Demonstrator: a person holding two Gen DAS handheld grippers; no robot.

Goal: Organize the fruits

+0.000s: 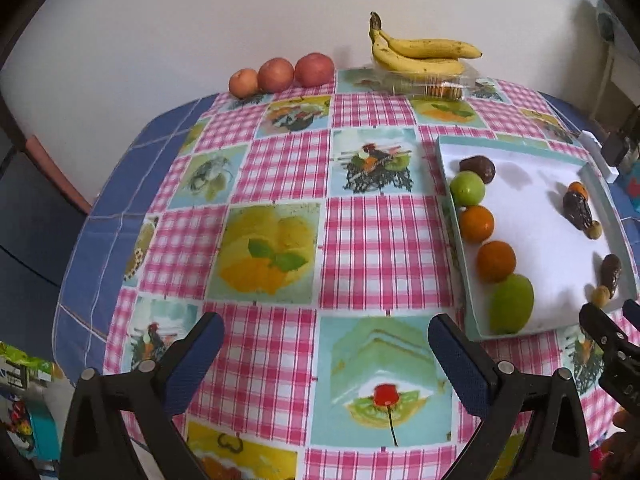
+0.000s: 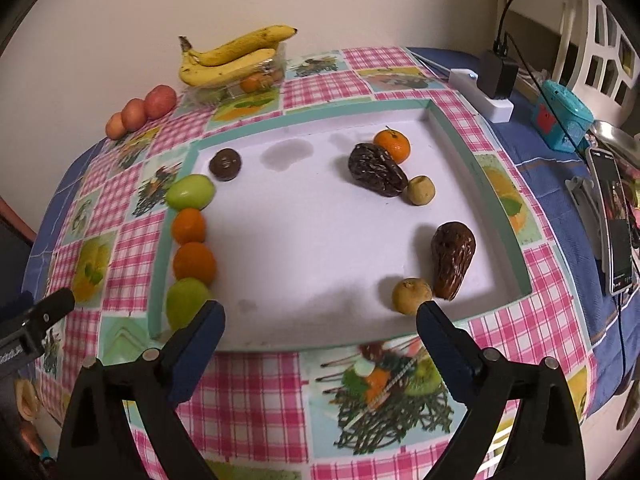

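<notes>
Both hand-held grippers, left (image 1: 322, 350) and right (image 2: 320, 338), stand spread and empty near the tray (image 2: 456, 136); fruit lines the tray's left wall.

Middle of the tray (image 2: 452, 128) is wide open; fruit row (image 2: 191, 236) hugs its left wall, dates (image 2: 454, 264) crowd the right.

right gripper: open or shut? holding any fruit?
Open, empty. In the right wrist view the right gripper has its fingers spread wide over the tray, with nothing between them.
</notes>
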